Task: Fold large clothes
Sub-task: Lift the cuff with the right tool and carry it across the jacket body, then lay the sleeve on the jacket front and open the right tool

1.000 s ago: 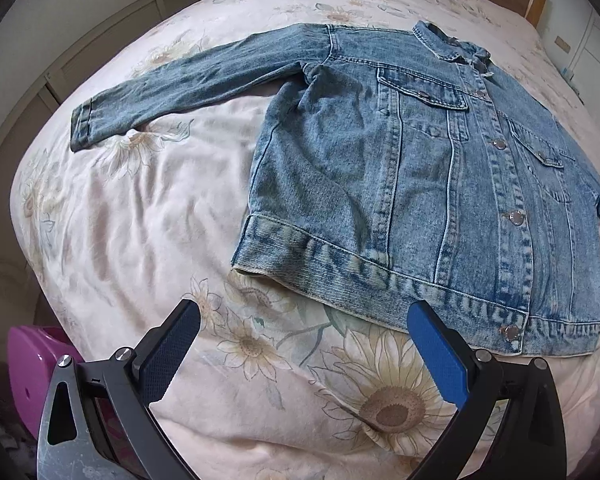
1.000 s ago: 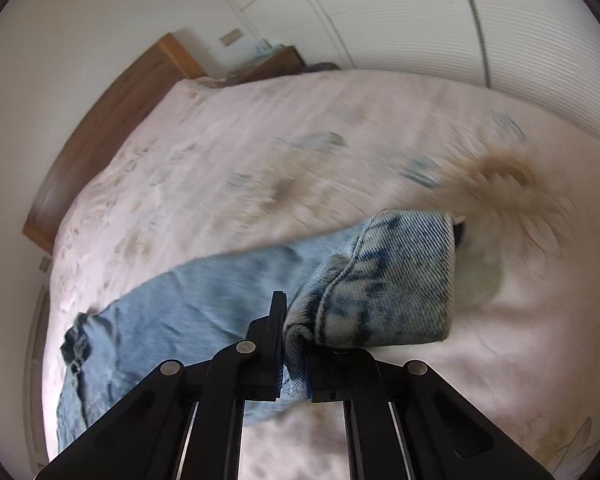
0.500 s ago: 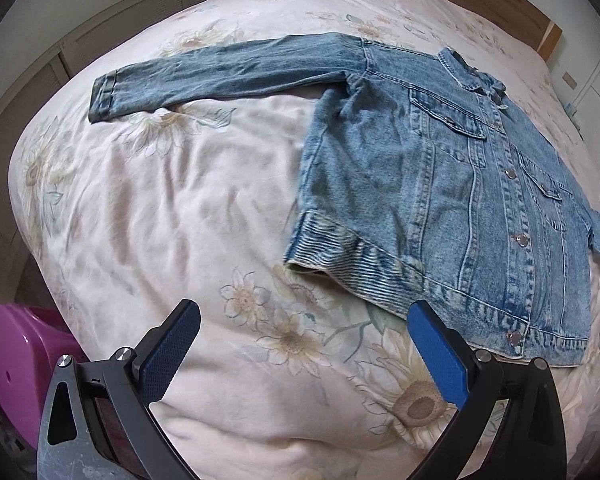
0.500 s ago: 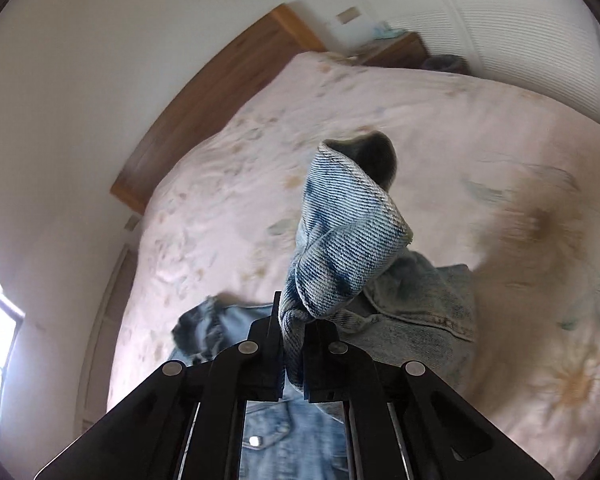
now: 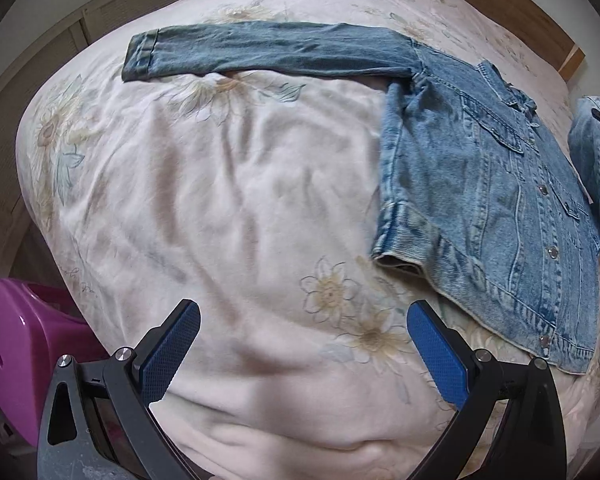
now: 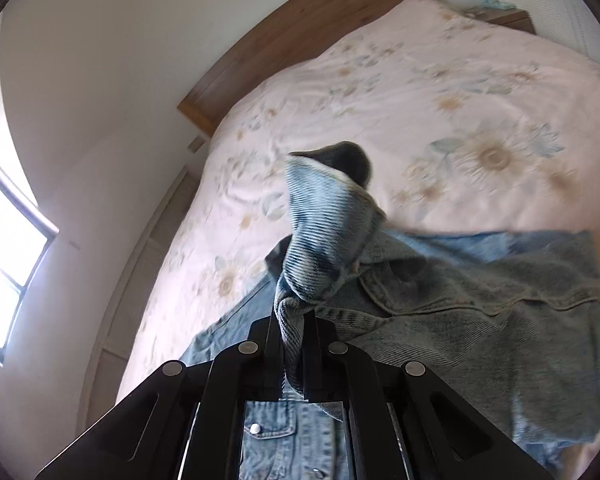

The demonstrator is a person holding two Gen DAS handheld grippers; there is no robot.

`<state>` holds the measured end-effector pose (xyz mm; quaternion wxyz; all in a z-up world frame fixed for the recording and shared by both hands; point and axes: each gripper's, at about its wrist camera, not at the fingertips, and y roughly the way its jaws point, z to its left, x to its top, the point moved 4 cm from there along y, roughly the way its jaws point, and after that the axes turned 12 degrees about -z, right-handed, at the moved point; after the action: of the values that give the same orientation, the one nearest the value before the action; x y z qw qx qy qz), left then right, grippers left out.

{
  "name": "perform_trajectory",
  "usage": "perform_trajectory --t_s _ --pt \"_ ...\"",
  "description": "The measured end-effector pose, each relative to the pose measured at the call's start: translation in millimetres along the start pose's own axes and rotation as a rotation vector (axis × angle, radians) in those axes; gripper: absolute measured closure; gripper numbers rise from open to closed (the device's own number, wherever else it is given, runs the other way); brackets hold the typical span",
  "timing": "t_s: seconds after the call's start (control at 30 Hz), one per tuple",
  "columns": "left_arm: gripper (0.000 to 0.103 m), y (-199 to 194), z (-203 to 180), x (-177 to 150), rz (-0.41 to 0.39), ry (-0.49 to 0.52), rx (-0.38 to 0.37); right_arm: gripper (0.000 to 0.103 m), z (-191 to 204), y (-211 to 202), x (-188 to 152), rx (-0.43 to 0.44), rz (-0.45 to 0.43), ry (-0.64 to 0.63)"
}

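A blue denim jacket (image 5: 496,208) lies front up on the floral bedspread (image 5: 240,200), buttons showing. One sleeve (image 5: 268,50) stretches flat to the left, ending in its cuff (image 5: 140,56). The other sleeve (image 5: 586,140) is lifted at the far right edge. My right gripper (image 6: 292,328) is shut on that sleeve's cuff (image 6: 328,220), which stands up above the jaws, over the jacket body (image 6: 480,320). My left gripper (image 5: 304,344) is open and holds nothing. It hangs over bare bedspread, left of the jacket's hem (image 5: 472,280).
A purple plastic bin (image 5: 16,360) stands on the floor at the bed's near left corner. The wooden headboard (image 6: 300,32) runs along the far wall. A window (image 6: 8,248) is at the left, and a nightstand (image 6: 504,18) stands beyond the bed.
My right gripper has lifted the sleeve cuff off the bed and swung it over the jacket body. My left gripper has slid left, so the jacket now sits further right in its view.
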<state>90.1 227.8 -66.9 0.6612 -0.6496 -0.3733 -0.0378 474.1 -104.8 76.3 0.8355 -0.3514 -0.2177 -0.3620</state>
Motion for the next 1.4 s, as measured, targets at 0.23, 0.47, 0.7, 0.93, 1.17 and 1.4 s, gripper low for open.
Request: perform_trajectory --t_s 0.23,0.47,0.7,0.93,1.17,1.4 --pt "0.001 11 5 -7 0.033 -0.008 -0.009 0.097 12 56 -80 -0.008 0.15 -0.073" --pt "0.001 16 1 -13 0.047 0.0 -0.025 0.097 11 71 -136 -0.039 0.25 -0.119" --pt "0.001 20 -2 -16 0.054 0.006 -0.032 0.097 44 66 -135 0.008 0.224 -0.201" --pt "0.001 21 1 -15 0.048 -0.007 -0.027 0.094 54 85 -178 -0.018 0.323 -0.292" --pt "0.001 18 3 -13 0.034 -0.002 -0.015 0.093 57 92 -204 -0.064 0.357 -0.377" --pt "0.001 10 -1 -9 -0.015 0.003 0.011 0.087 65 90 -211 -0.091 0.362 -0.422"
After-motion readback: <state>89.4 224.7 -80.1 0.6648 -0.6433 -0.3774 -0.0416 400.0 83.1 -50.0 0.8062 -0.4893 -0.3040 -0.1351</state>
